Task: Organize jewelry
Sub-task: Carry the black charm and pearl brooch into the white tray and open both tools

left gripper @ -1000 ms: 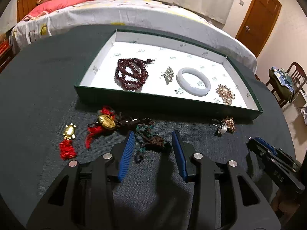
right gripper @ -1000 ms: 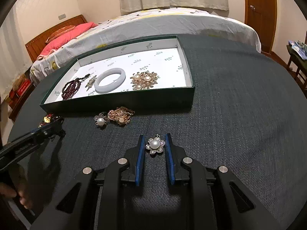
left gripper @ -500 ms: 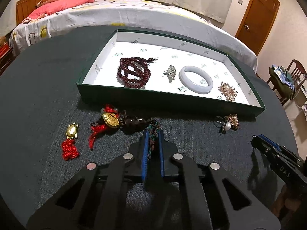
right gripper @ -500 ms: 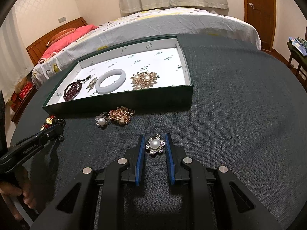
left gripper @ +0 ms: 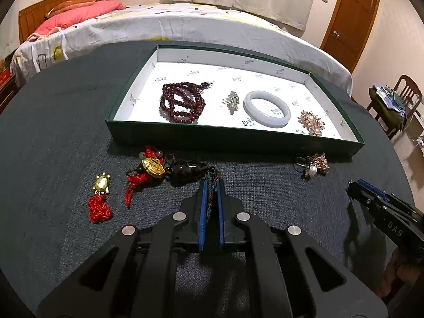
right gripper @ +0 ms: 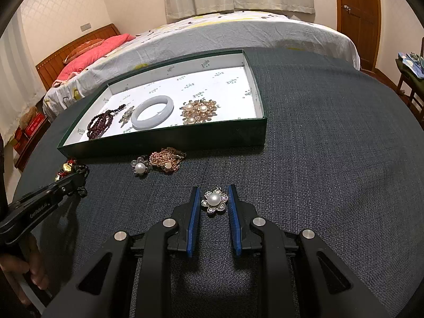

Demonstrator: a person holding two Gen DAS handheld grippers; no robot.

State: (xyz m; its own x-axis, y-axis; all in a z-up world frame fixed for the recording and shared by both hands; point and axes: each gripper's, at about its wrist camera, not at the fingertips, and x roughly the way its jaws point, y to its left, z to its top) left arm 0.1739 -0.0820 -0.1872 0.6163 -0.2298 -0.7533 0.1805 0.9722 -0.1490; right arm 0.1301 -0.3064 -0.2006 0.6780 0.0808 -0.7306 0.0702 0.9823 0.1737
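My left gripper is shut on the dark cord of a dark bead pendant that lies on the table in front of the green tray. The tray holds a dark red bead necklace, a small silver brooch, a white bangle and a gold pearl brooch. My right gripper stands open around a pearl flower brooch on the table, its pads a little apart from it.
A gold charm with red tassel and a gold-and-red knot charm lie left of the pendant. A pearl ring and rose-gold piece lie by the tray's front wall. A bed stands behind the dark table.
My left gripper closed on the pendant's cord within the last second and has since drawn back a little. My right gripper has stayed open around the pearl flower brooch.
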